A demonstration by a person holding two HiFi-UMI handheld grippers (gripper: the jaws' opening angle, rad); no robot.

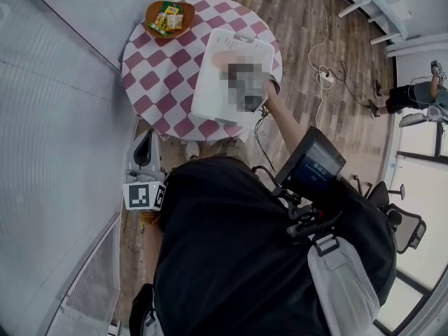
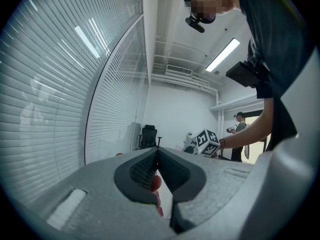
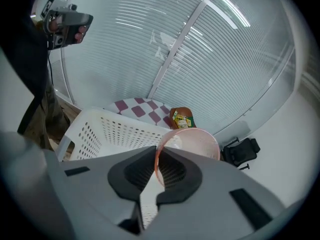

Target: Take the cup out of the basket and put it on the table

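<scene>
Both narrow: left claw shut, right claw pinching cup over table (wooden floor).

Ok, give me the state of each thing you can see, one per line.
cup: held by its rim over the basket, not on the table.
right gripper: shut on the cup's rim.
left gripper: shut, empty, beside the table.
basket: upright on the table.
dish: on the table, holding snack packets.
</scene>
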